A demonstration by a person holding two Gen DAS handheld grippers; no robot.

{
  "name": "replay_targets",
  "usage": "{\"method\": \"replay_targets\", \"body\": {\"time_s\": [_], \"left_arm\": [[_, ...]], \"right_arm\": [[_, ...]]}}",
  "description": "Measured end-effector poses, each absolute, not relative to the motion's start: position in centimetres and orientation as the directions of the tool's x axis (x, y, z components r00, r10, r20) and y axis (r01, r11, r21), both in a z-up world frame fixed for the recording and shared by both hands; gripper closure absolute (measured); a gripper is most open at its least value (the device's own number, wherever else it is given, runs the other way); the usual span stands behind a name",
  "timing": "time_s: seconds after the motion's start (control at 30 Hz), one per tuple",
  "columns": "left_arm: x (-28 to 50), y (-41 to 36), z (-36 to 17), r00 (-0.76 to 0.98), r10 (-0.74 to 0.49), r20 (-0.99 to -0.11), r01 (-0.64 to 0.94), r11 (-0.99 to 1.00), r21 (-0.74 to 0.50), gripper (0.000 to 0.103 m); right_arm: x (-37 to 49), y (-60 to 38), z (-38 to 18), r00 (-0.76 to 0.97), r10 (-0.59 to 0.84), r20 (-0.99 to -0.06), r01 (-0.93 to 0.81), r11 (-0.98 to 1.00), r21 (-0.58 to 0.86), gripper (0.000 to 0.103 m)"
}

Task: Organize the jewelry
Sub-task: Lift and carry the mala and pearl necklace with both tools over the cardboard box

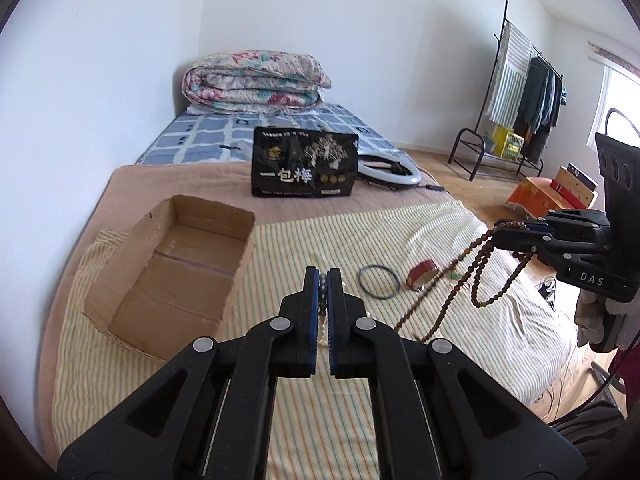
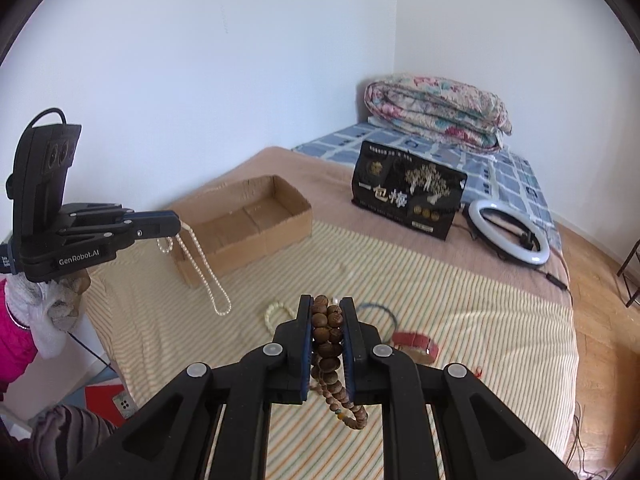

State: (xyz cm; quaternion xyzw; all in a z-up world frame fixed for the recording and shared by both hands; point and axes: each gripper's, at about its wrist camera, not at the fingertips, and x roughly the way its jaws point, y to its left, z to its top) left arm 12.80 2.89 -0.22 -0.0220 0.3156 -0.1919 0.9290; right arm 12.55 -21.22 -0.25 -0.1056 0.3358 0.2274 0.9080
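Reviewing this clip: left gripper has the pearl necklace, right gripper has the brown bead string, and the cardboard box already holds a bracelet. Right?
Not quite. The cardboard box is empty in the left wrist view. The rest stands: the left gripper holds the pearl necklace, and the right gripper holds the brown bead string.

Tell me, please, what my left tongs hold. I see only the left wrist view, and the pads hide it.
Observer: The left tongs are shut on a pearl necklace, which hangs in a long loop in front of the cardboard box.
Operator: Is any jewelry hidden behind my tongs?
Observer: Yes, a cream bead bracelet lies on the striped cloth.
Operator: How do the right tongs grip their beads?
Observer: The right tongs are shut on several bunched strands of brown wooden beads, not on one strand.
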Motion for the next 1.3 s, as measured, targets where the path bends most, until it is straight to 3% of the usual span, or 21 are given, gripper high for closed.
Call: {"method": "replay_targets", "body": {"time_s": [0.53, 1.3], "left_arm": [[15.5, 9.3, 3.7, 0.81, -0.287, -0.512, 0.26, 0.957, -0.126, 0.102], [19.5, 14.8, 1.0, 0.809, -0.218, -0.546, 0.175, 0.976, -0.13, 0.102]], "right_arm": [[18.0, -13.8, 5.3, 0.707, 0.431, -0.561, -0.55, 0.833, -0.054, 0.092], [27.7, -3.2, 4.8, 0.687, 0.488, -0.538, -0.591, 0.806, -0.024, 0.092]]}}
